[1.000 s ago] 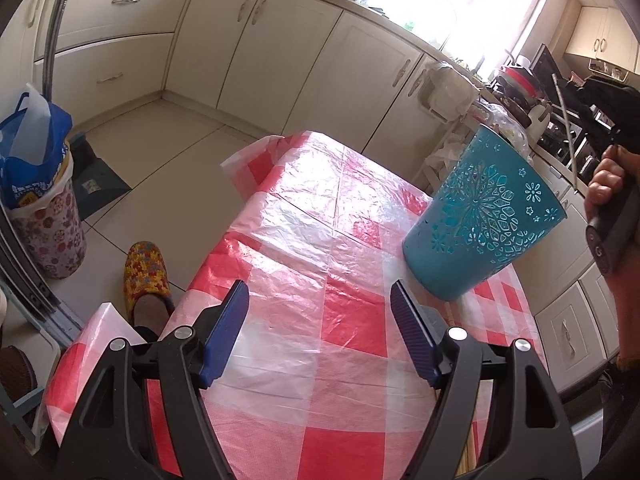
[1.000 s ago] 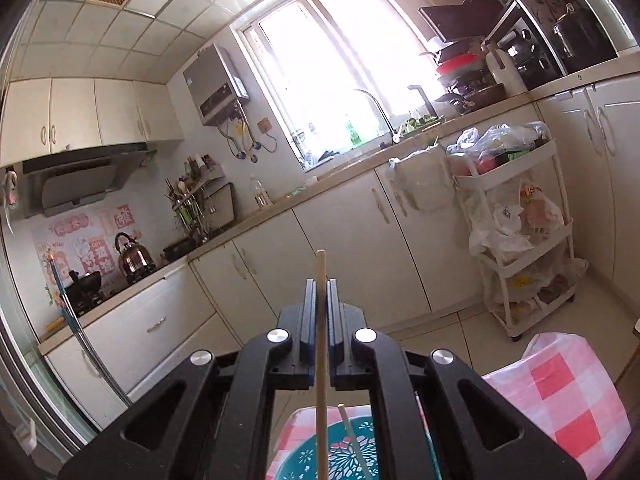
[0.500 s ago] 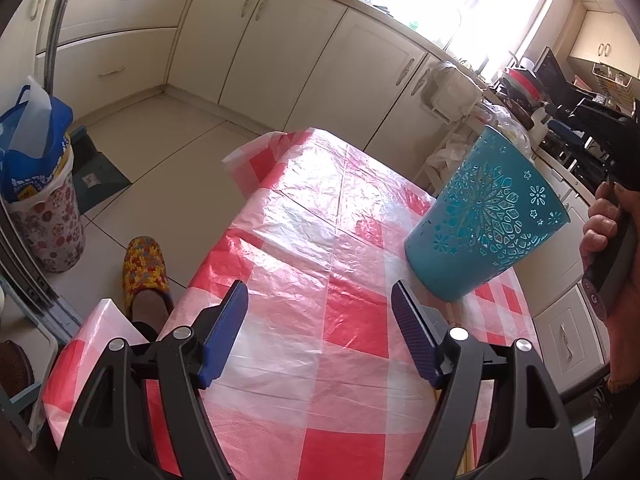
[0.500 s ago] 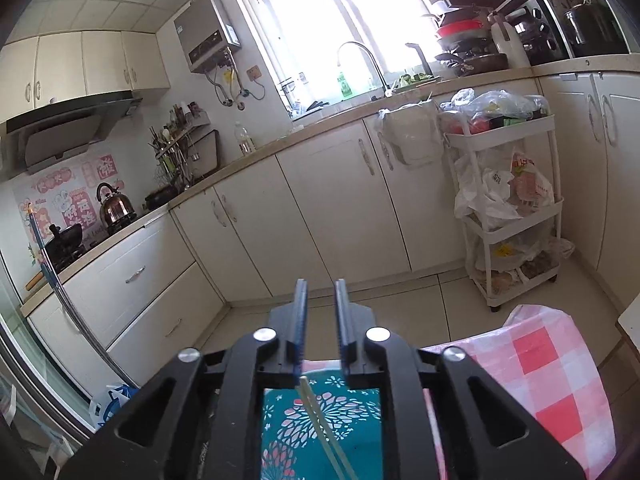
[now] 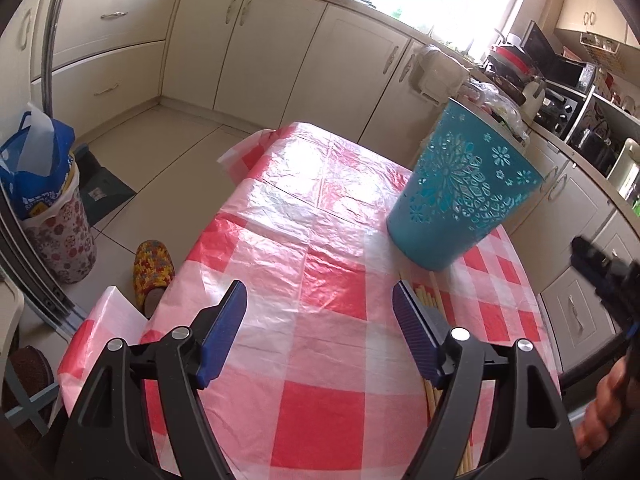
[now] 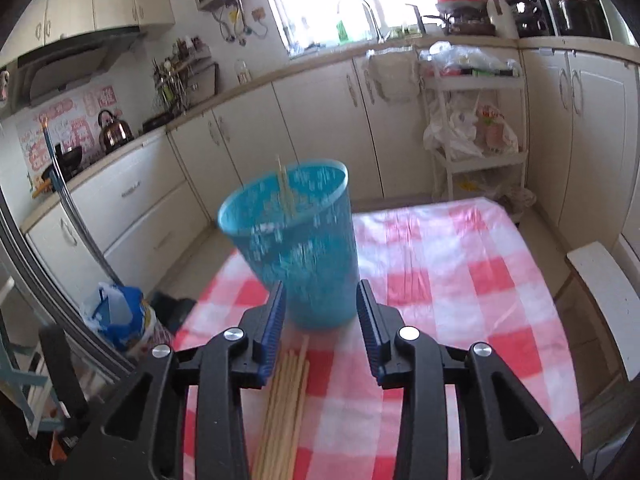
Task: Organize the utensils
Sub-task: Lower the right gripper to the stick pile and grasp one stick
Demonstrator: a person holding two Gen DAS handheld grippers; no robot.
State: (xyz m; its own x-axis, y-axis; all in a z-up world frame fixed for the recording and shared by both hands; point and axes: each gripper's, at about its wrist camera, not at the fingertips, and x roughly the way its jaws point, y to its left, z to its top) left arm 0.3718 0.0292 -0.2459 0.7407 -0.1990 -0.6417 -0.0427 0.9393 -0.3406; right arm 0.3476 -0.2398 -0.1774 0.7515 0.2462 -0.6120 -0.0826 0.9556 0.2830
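**A:** Both tongs hang released over the checked table [image 5: 328,216]. The right gripper [image 6: 320,328] grasps nothing, with the loose chopsticks [image 6: 286,400] lying just below and between its fingers and the teal holder [image 6: 296,248] directly ahead.

**B:** Best bet: drop straight down, pinch one stick mid-length, keep it level.

**A:** The right view alone shows a stick standing inside the holder. The left gripper [image 5: 320,328] sees only the holder's outside, ahead to its right.

Both wrist views toward blue bin [image 5: 460,196]
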